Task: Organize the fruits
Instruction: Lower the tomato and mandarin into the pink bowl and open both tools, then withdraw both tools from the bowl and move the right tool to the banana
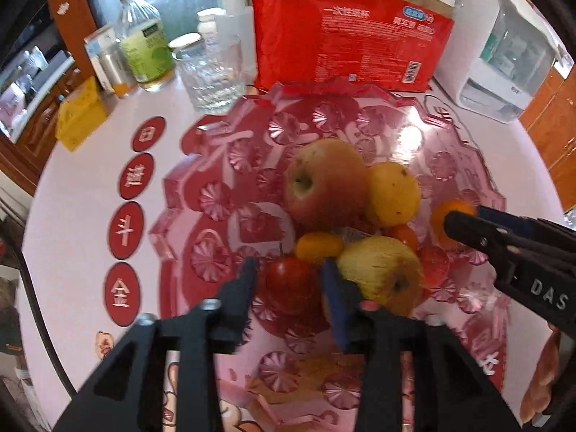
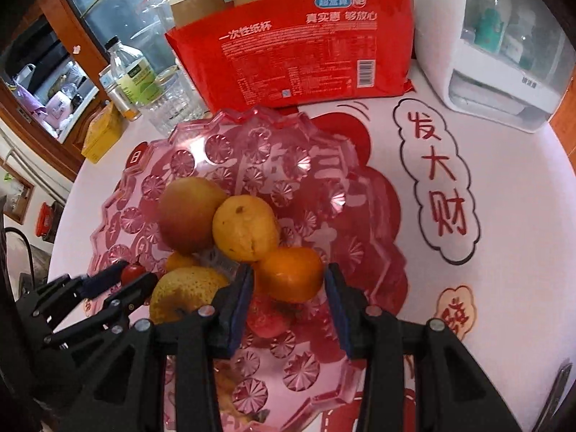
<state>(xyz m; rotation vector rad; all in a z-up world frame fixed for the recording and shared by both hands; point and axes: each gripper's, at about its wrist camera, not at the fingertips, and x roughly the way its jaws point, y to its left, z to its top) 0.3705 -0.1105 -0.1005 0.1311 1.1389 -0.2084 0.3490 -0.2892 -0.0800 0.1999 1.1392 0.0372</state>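
A pink cut-glass fruit bowl [image 1: 201, 194] [image 2: 288, 151] holds an apple [image 1: 324, 183] [image 2: 187, 216], a yellow pear [image 1: 394, 194] [image 2: 244, 226], a green-yellow pear [image 1: 381, 270] [image 2: 183, 291], a small orange [image 1: 318, 246] and others. My left gripper [image 1: 289, 280] [image 2: 126, 280] is closed around a small red tomato [image 1: 288, 279] [image 2: 132, 273] in the bowl. My right gripper [image 2: 288, 284] [image 1: 464, 219] is closed around an orange mandarin [image 2: 289, 273] [image 1: 444, 212] in the bowl.
Behind the bowl stand a red pack of paper cups [image 1: 352, 32] [image 2: 306, 46], a glass tumbler [image 1: 212, 75], a bottle with a green label [image 1: 144, 43], a yellow box [image 1: 81, 115] and a white appliance [image 2: 504, 54]. The tablecloth [image 2: 504, 216] is white with red prints.
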